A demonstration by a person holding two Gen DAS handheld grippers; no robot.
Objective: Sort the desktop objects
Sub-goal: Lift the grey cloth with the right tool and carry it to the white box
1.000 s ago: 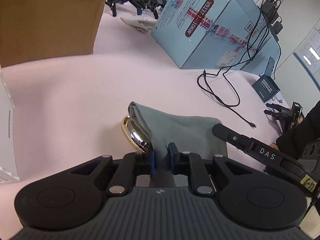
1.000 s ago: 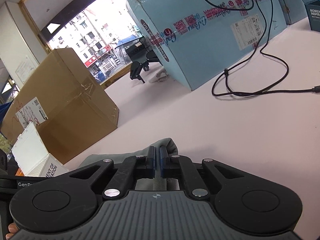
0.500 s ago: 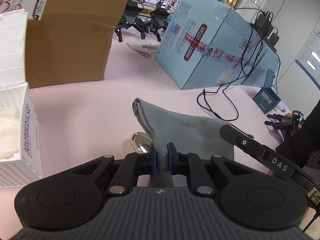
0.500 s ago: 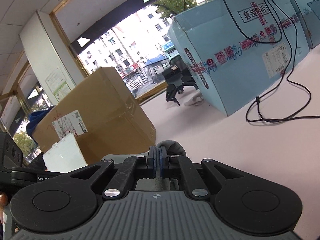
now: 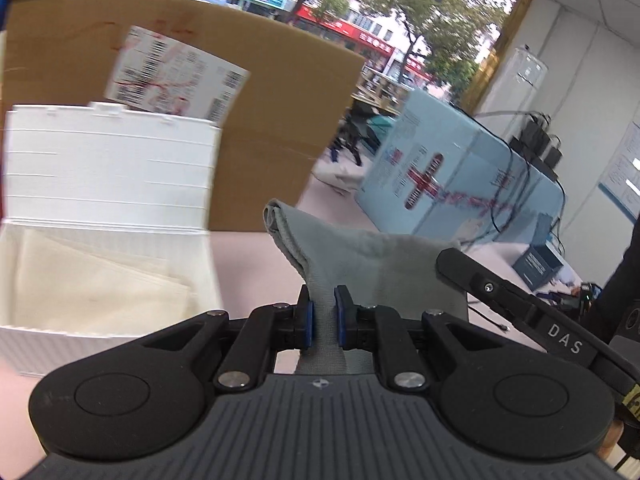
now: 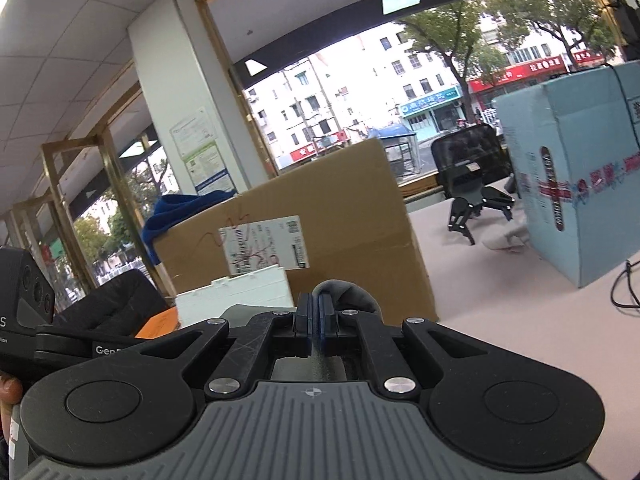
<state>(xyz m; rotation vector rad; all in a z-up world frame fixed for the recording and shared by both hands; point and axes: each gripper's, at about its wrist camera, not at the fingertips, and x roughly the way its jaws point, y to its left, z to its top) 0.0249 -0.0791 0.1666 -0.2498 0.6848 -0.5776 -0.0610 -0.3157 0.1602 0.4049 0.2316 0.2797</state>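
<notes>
L tool [image 5: 323, 316] is clamped on a grey cloth [image 5: 360, 256], blue pads pinching a bunched fold; rest of cloth spreads fwd and to the right, held up off the pink tabletop [image 5: 248, 252]. R tool [image 6: 314, 322] is also closed tight on the cloth [image 6: 348, 294], only a rounded grey hump showing past the fingers, w/ a strip of it visible between the linkages. So cloth hangs betw both tools, lifted. Just left of L tool: open white box [image 5: 108, 216], lid upright at back, pale sheets inside; in R view the same box [image 6: 240, 288] sits ahead-left of the fingers. Behind it a big cardboard box [image 5: 260, 120] w/ shipping label [image 5: 176, 76], blue fabric [image 6: 180, 212] draped on its top. Light-blue carton [image 5: 460, 192] w/ red cross print further right, black cables [image 5: 516, 200] trailing over it and down to tabletop. Small dark box [image 5: 538, 264] near far right edge. Black legged gadget [image 6: 476, 204] stands on tabletop betw cardboard box and carton. Dark sleeve [image 5: 624, 280] at right edge of L view. Windows w/ street bldgs behind.
</notes>
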